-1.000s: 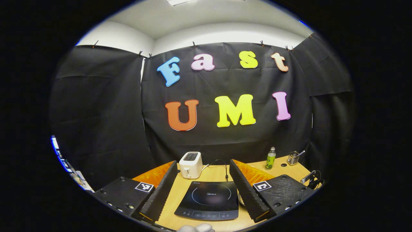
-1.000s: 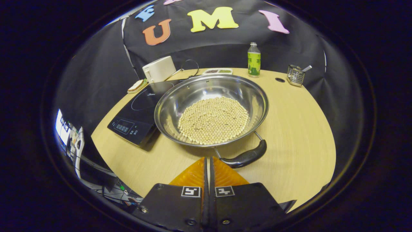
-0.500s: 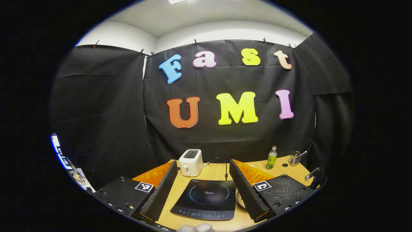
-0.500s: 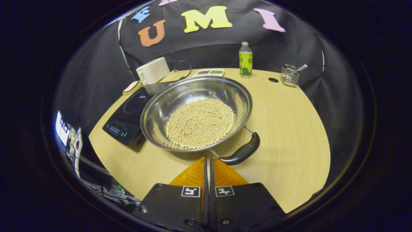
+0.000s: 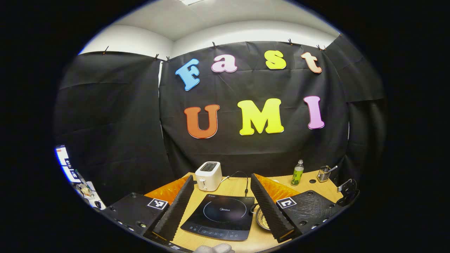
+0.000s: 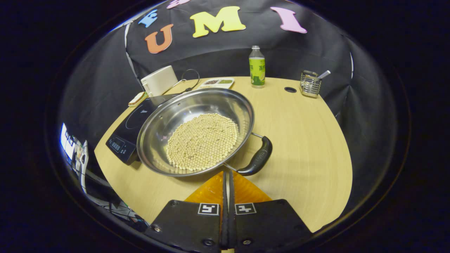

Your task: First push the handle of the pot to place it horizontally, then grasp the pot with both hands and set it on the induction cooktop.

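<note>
In the right gripper view the induction cooktop [image 6: 132, 131] is far left on the worktop [image 6: 309, 140], the pot [image 6: 195, 131] of beans touching its edge, black handle [image 6: 258, 158] rightward. Right tool [image 6: 226, 175] is pressed together near the handle; left tool [image 5: 221, 189] is spread wide.

Walls: black cloth [image 5: 116, 116] hangs on the far and side walls, held by small clips along its top edge.
Upper wall: white strip [image 5: 253, 35] above the cloth.
Ceiling: pale grey [image 5: 197, 17], a bright light panel at its top edge.
Furniture: light wooden table [image 6: 309, 140] with a curved near edge and a round hole [image 6: 290, 89] far right.
Left edge: lit screen [image 5: 63, 161] beyond the cloth.
</note>
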Available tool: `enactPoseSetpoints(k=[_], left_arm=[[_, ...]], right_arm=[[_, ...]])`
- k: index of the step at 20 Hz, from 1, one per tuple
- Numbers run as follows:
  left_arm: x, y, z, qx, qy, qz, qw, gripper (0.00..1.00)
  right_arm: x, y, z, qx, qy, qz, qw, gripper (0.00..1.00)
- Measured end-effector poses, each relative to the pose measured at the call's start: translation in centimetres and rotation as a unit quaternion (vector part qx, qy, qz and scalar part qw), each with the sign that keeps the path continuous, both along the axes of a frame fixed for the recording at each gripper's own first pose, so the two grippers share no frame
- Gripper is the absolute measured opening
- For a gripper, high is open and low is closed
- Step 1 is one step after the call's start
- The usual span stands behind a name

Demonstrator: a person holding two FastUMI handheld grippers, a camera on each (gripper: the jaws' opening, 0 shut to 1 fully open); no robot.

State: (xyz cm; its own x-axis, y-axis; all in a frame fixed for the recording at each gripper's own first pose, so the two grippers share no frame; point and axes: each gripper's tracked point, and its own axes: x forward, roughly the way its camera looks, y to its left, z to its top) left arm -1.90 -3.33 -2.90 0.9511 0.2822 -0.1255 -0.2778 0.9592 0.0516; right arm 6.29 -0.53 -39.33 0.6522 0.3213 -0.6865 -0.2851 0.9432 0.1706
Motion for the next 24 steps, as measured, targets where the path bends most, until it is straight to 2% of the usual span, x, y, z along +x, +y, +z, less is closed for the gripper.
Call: enactPoseSetpoints(k=[3, 4, 6, 11, 21, 22, 24], left_arm=[[0.2, -0.6, -0.2, 0.003, 0.006, 0.017, 1.000, 0.96], [0.2, -0.8, -0.1, 0.003, 0.006, 0.021, 1.000, 0.96], [0.3, -1.2, 0.1, 0.006, 0.005, 0.030, 1.000, 0.96], [0.6, -1.6, 0.0, 0.008, 0.007, 0.048, 0.999, 0.96], [2.5, -2.1, -0.2, 0.008, 0.005, 0.041, 0.999, 0.96], [2.5, -2.2, -0.2, 0.003, 0.000, 0.035, 0.999, 0.96], [2.7, -2.4, 0.3, -0.005, -0.015, 0.024, 1.000, 0.96]], right_arm=[[1.7, -1.5, 0.4, 0.005, 0.000, 0.003, 1.000, 0.04], [2.5, -1.9, 0.5, 0.003, -0.001, 0.005, 1.000, 0.00], [3.7, -2.7, 0.7, -0.005, -0.005, 0.013, 1.000, 0.04], [5.7, -3.4, 0.9, -0.015, -0.010, 0.030, 0.999, 0.03], [7.3, -4.3, 1.1, -0.029, -0.014, 0.021, 0.999, 0.04], [7.2, -4.4, 1.4, -0.031, -0.018, 0.017, 0.999, 0.00], [6.9, -4.4, 2.4, -0.035, -0.033, 0.012, 0.999, 0.04]])
